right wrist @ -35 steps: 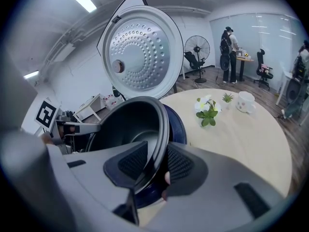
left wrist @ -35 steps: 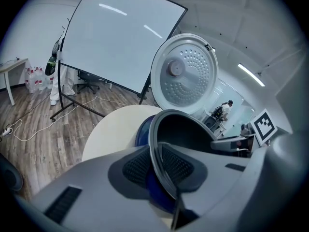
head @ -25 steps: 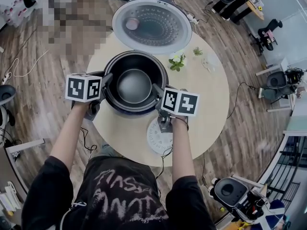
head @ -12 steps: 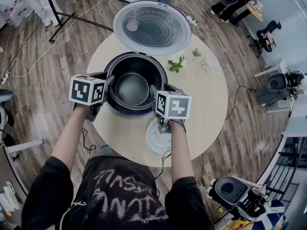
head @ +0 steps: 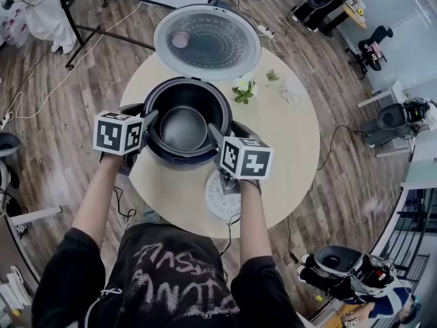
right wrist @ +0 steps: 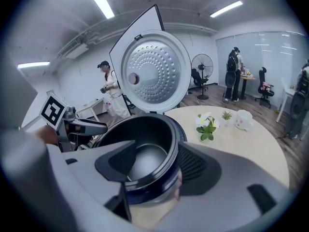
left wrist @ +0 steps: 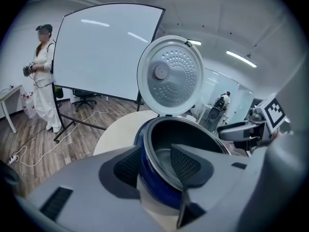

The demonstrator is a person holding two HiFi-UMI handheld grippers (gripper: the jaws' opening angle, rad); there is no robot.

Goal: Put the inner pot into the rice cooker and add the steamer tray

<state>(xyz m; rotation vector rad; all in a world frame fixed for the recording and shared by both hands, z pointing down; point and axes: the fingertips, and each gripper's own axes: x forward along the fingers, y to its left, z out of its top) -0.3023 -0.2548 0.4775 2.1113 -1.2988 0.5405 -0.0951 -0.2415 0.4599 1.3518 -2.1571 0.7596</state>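
Left gripper (head: 149, 119): jaws just opened, standing apart astride the left rim of the round dark-blue rice cooker (head: 183, 160), not clamping it. Dark metal inner pot (head: 183, 128) sits inside the cooker. Right gripper (head: 217, 134): jaws likewise just opened, loose astride the right rim. White perforated steamer tray (head: 217, 202) lies on the round beige surface (head: 287, 135), beside the cooker.

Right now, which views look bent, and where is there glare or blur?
Head view: the floorboards bow toward the edges, and the light is even. Left gripper view: the whiteboard edges curve, and the corners are black. Right gripper view: the ceiling lamps glare white, with the same black corners.
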